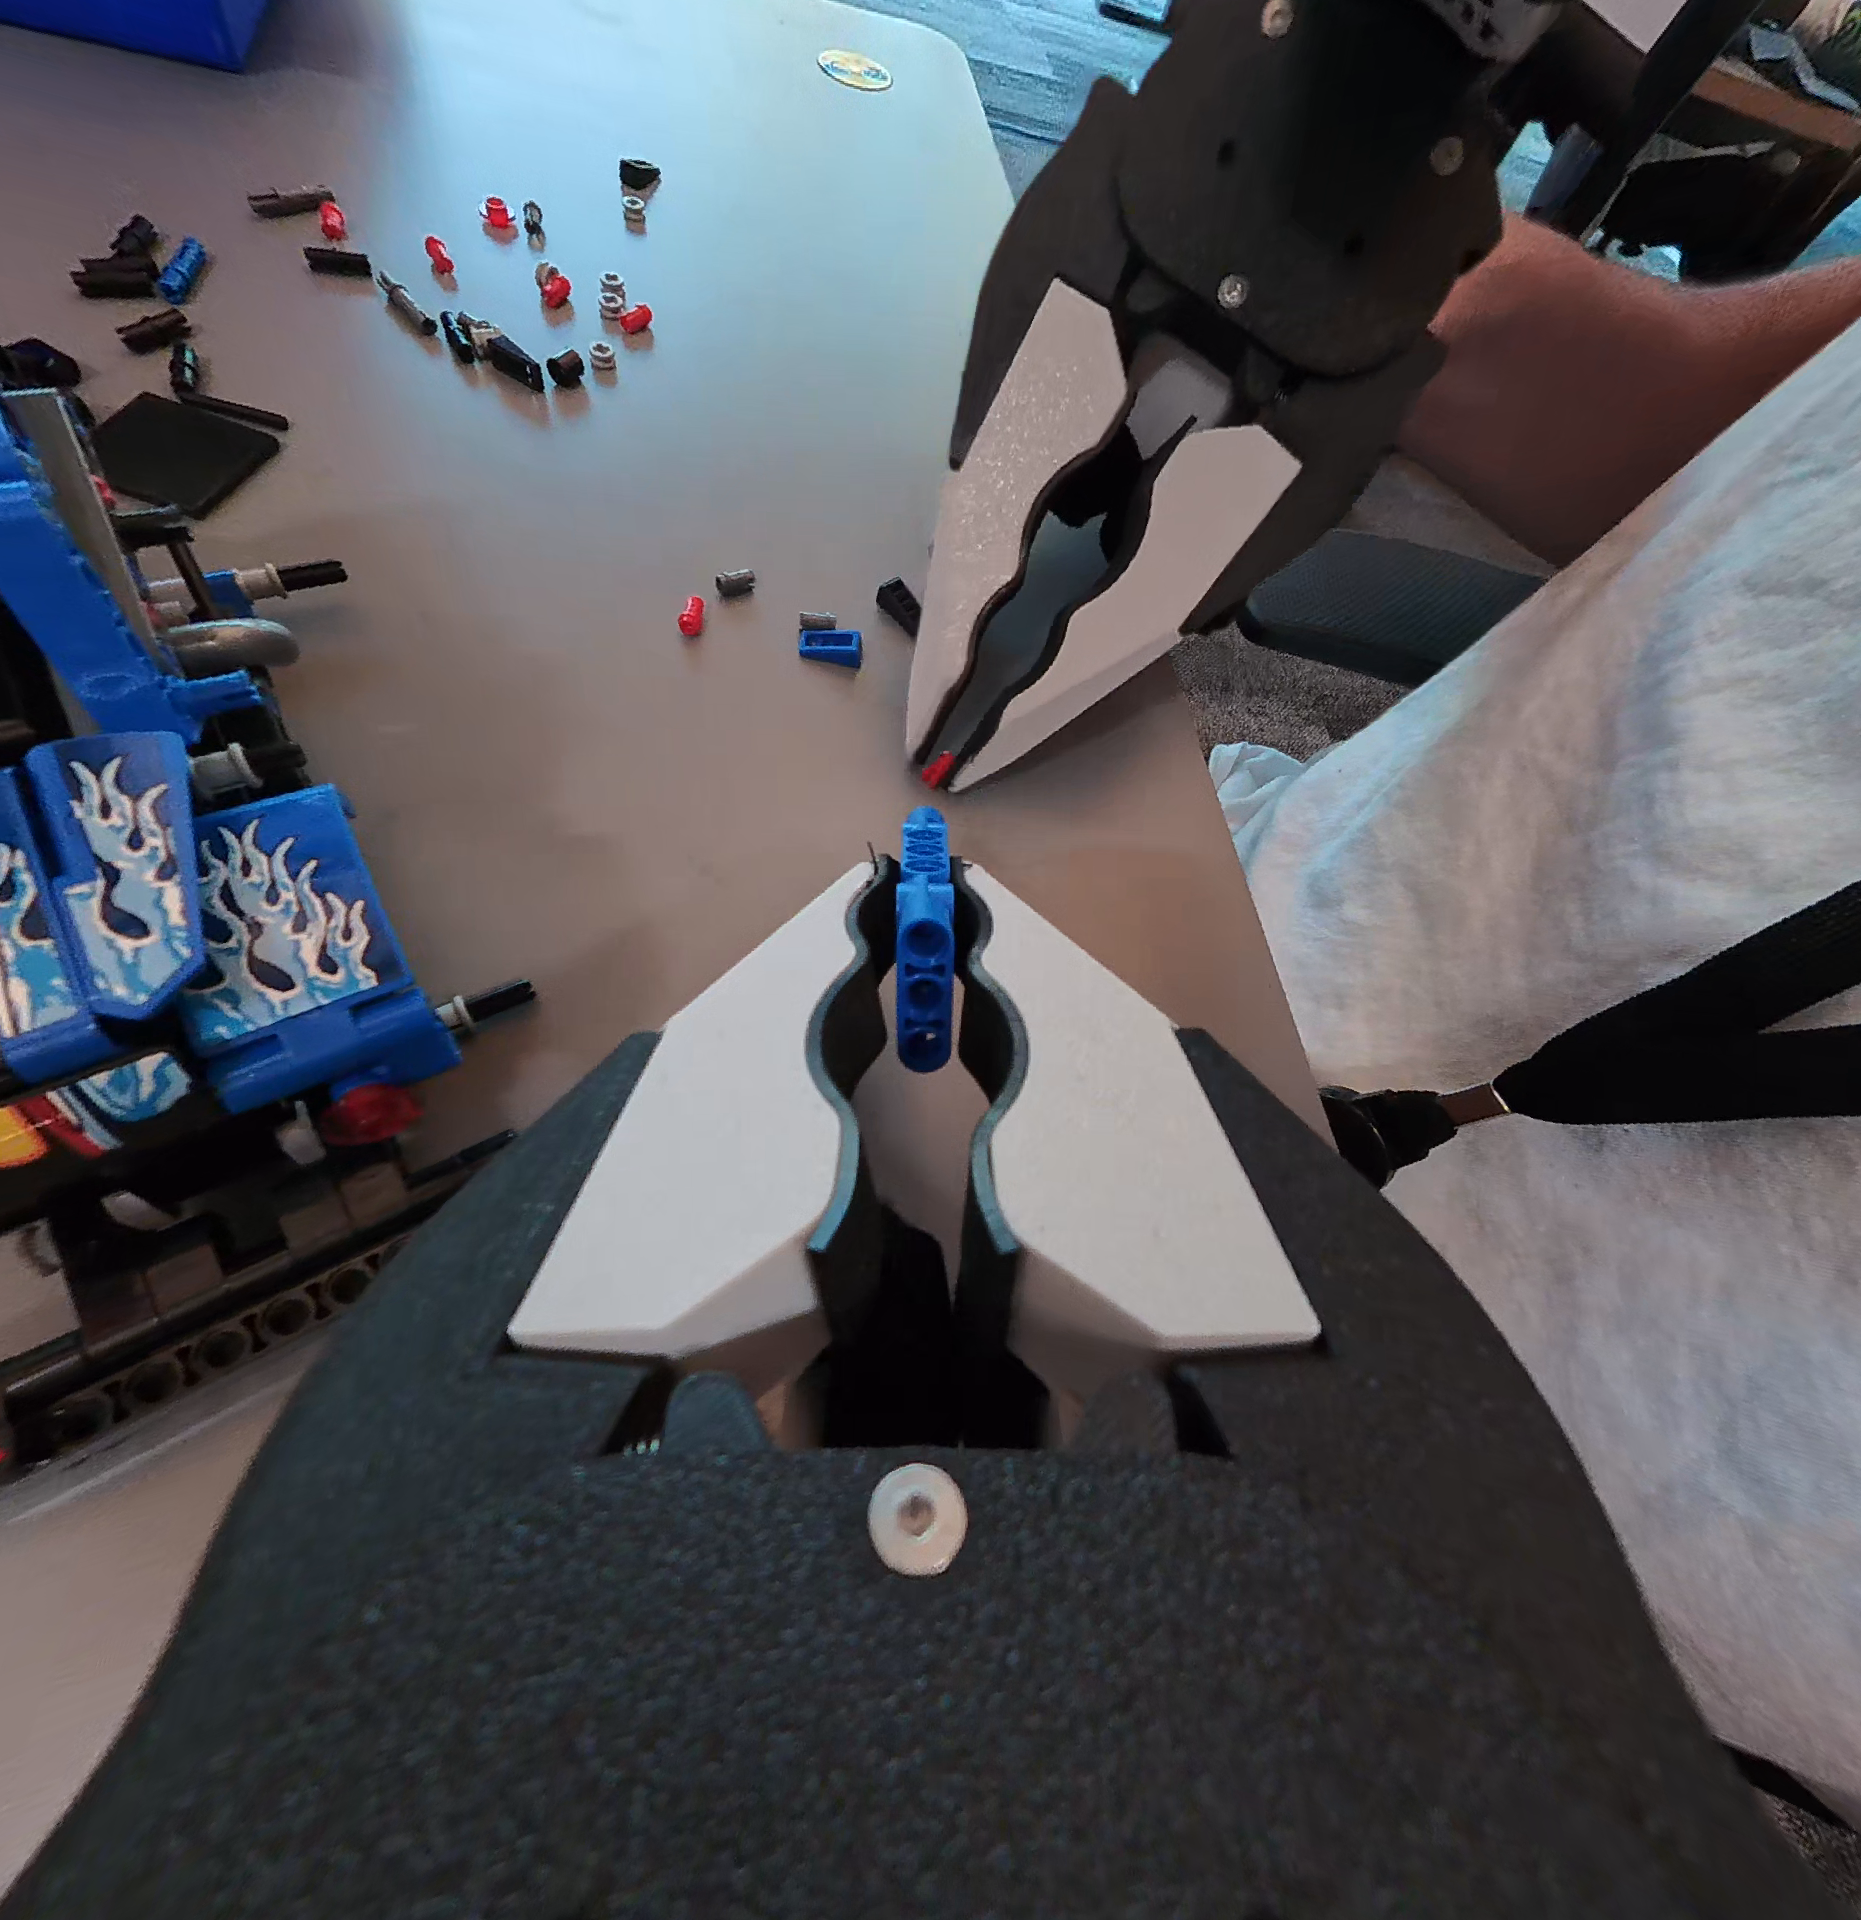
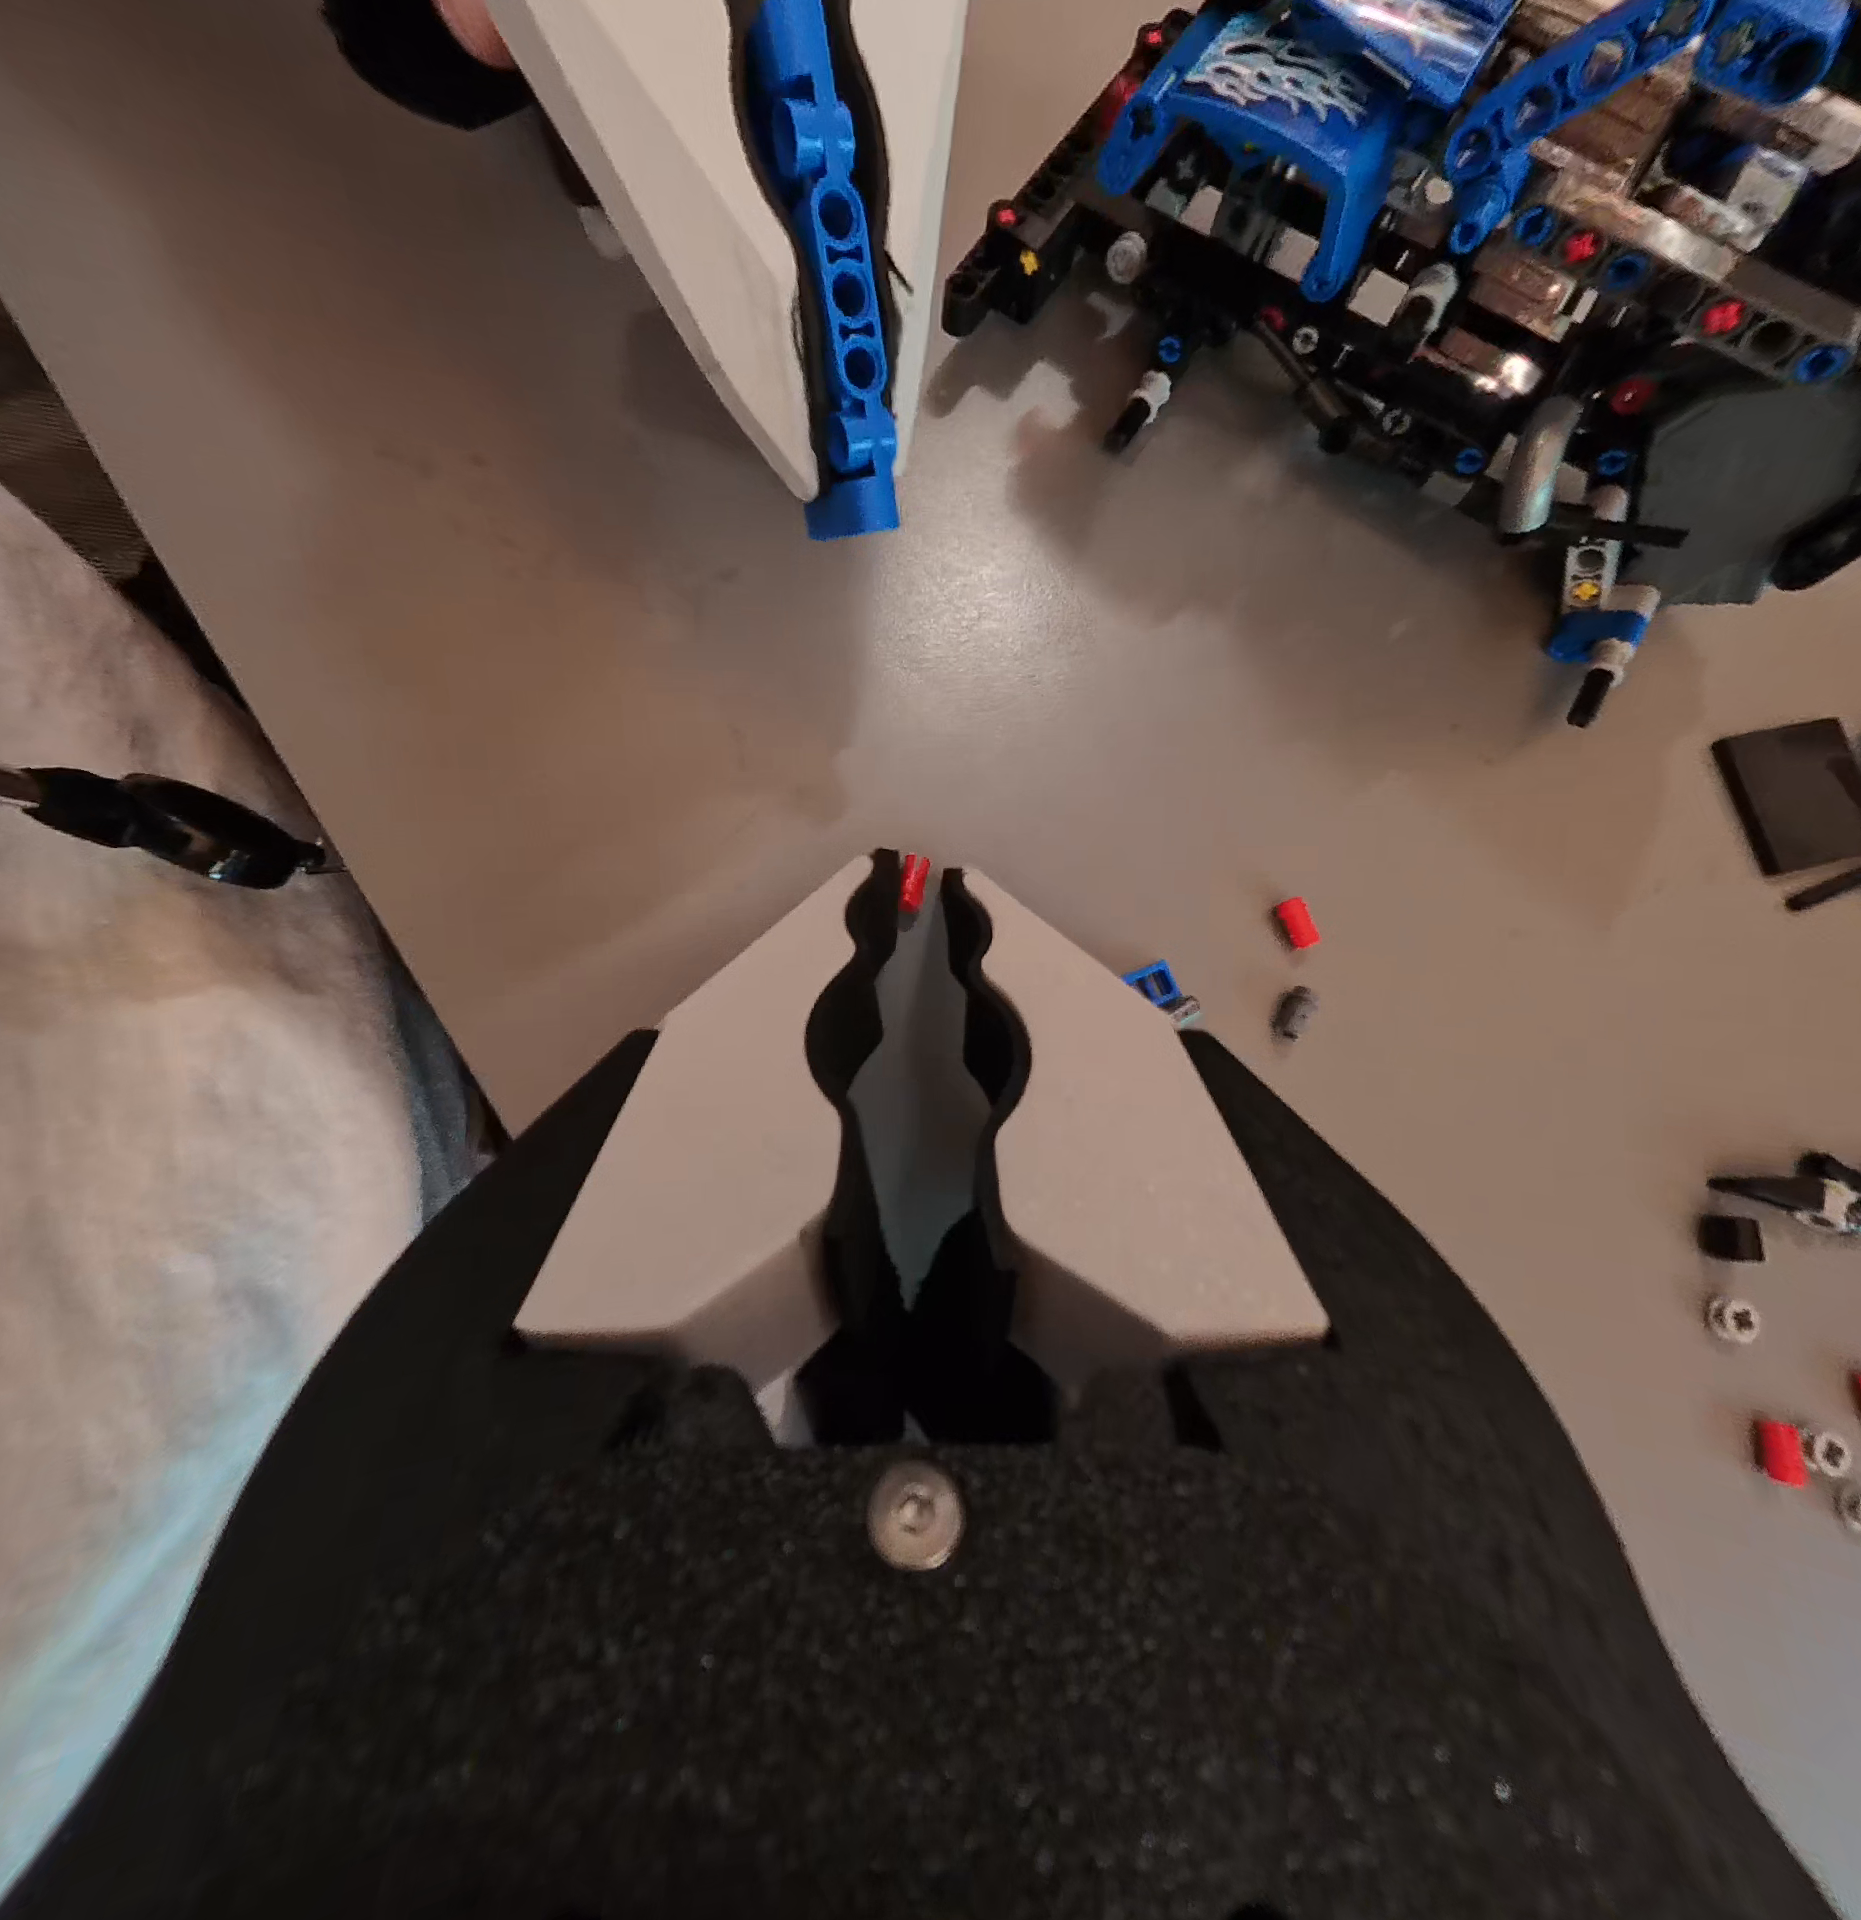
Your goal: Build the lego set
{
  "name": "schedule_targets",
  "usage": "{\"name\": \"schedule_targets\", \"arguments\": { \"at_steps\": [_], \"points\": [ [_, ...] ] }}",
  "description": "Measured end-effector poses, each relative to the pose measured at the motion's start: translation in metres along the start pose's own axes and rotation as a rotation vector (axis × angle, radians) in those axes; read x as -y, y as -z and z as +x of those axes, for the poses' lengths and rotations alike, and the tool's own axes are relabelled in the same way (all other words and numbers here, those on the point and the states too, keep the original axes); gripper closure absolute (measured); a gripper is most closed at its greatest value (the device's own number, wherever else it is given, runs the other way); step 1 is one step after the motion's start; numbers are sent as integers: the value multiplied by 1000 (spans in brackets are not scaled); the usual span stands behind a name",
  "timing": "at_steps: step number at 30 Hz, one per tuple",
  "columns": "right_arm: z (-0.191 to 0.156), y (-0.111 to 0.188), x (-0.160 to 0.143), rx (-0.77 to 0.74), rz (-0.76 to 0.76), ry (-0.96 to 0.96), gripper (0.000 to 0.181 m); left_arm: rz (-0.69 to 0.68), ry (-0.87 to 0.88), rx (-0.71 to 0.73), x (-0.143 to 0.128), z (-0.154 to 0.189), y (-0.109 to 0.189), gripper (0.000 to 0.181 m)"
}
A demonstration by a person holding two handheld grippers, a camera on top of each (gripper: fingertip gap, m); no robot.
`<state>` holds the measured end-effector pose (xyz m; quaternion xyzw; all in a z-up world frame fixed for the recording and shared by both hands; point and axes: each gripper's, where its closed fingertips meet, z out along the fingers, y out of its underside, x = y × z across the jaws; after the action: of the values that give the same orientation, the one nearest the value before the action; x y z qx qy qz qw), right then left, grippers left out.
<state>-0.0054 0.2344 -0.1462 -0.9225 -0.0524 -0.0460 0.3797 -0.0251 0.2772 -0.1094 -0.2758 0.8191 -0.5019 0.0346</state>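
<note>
My left gripper (image 1: 921, 868) is shut on a blue beam with holes (image 1: 923, 945); the beam's end sticks out past the fingertips. It also shows in the right wrist view (image 2: 841, 270), held above the table. My right gripper (image 2: 913, 871) is shut on a small red pin (image 2: 912, 881), which also shows in the left wrist view (image 1: 936, 769) at that gripper's tips (image 1: 941, 774). The red pin is a short way from the blue beam's free end, apart from it. The partly built blue and black vehicle (image 1: 178, 987) stands at the left, and in the right wrist view (image 2: 1477, 260) at the upper right.
Loose small red, black and grey parts (image 1: 510, 281) lie scattered on the grey table (image 1: 593, 779). A red pin (image 2: 1295, 923), a blue piece (image 2: 1149, 982) and a grey pin (image 2: 1292, 1013) lie near my right gripper. A black flat plate (image 2: 1793, 795) lies at the right. A person's light clothing (image 1: 1632, 1039) borders the table edge. Left tips and right tips are each some 20 centimetres from the black flat plate (image 2: 1793, 795). It is also in sight in the left wrist view (image 1: 199, 457).
</note>
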Motion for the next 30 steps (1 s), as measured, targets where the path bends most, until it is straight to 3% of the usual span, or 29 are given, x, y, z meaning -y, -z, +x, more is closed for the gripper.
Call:
{"name": "schedule_targets", "arguments": {
  "at_steps": [12,16,18,23,30],
  "points": [
    [-2,3,-3,-58,57,44,177,7,4,-15,1,3,-1,176],
    [-1,2,-1,-52,67,75,177,66,46,-43,10,5,2,176],
    [0,7,17,-65,142,87,178,166,129,-110,25,9,8,176],
    [-5,42,96,-29,406,120,178,369,295,-274,51,14,27,176],
    [-3,44,99,5,382,106,178,425,250,-288,60,17,37,176]
  ]
}}
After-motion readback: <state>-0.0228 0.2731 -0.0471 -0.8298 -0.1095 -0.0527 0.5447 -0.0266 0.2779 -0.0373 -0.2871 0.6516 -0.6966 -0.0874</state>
